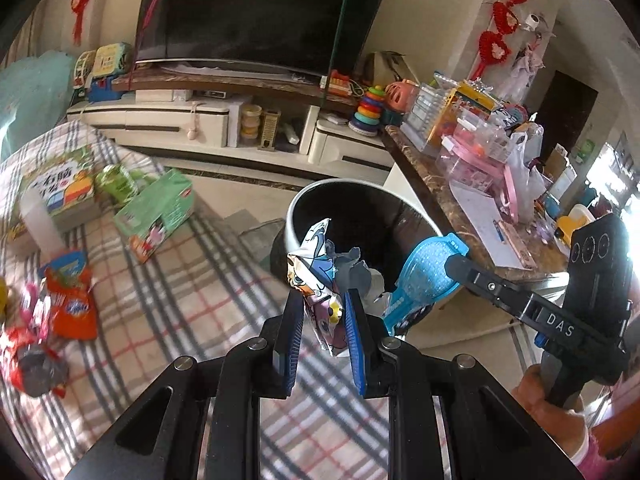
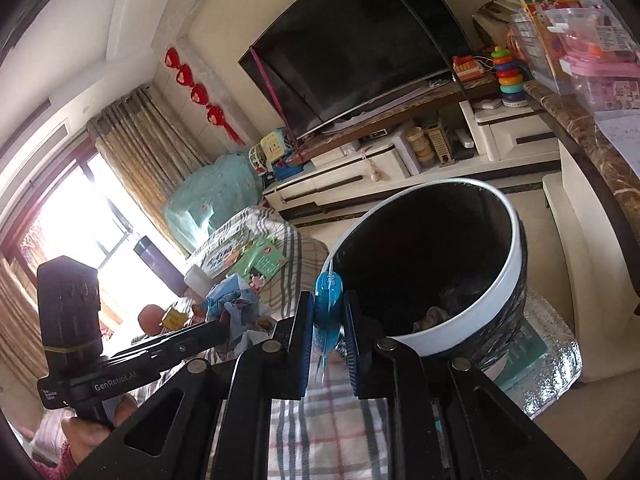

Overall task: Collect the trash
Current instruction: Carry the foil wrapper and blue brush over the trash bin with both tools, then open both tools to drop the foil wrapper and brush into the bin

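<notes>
Bright blue wrapper (image 1: 430, 266); cartoon-printed wrapper (image 1: 320, 280); black bin, white rim (image 2: 514, 220); plaid cloth (image 1: 180, 300); brown marbled counter (image 1: 424, 176).

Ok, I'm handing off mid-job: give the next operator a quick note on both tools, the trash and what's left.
Left tool: shut on a crumpled cartoon wrapper, held near the bin rim.
Right tool: shut on a blue packet, also at the rim.
Bin: some trash already at the bottom.
Left to do: drop both pieces in, then fetch the orange packet and red wrapper on the plaid cloth.
</notes>
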{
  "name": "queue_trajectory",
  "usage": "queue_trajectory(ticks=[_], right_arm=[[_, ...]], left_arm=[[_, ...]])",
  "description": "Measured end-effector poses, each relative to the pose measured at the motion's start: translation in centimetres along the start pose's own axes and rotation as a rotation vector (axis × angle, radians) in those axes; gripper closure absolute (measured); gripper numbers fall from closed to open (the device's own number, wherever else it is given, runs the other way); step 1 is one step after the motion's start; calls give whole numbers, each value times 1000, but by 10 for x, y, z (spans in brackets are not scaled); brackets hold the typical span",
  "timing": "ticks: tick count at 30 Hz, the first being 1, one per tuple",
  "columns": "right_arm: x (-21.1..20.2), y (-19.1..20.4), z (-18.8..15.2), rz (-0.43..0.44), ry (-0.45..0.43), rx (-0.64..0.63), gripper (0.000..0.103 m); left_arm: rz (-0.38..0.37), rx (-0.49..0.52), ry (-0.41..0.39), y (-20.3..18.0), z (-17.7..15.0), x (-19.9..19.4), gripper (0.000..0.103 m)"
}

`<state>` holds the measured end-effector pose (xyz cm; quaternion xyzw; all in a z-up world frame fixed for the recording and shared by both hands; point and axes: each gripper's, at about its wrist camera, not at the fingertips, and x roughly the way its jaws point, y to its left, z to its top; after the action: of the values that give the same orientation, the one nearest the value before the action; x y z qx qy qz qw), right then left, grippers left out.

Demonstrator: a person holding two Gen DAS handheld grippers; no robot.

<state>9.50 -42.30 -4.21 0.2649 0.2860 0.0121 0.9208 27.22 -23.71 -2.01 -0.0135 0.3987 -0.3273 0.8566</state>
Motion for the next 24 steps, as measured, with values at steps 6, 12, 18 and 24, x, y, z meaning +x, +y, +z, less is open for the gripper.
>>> queue_trajectory(ticks=[6, 12, 18, 24], right_arm=[[-5, -16, 13, -4, -25, 23, 88], [-10, -30, 28, -19, -56, 43, 88], [-5, -45, 38, -44, -63, 56, 88], [6, -61, 37, -71, -29, 80, 88]], left_arm=[[-14, 22, -10, -9, 22, 14, 84], [-23, 39, -2, -16, 37, 37, 84], [-20, 31, 27, -17, 46, 65, 84], [-11, 24, 53, -19, 51, 85, 83]])
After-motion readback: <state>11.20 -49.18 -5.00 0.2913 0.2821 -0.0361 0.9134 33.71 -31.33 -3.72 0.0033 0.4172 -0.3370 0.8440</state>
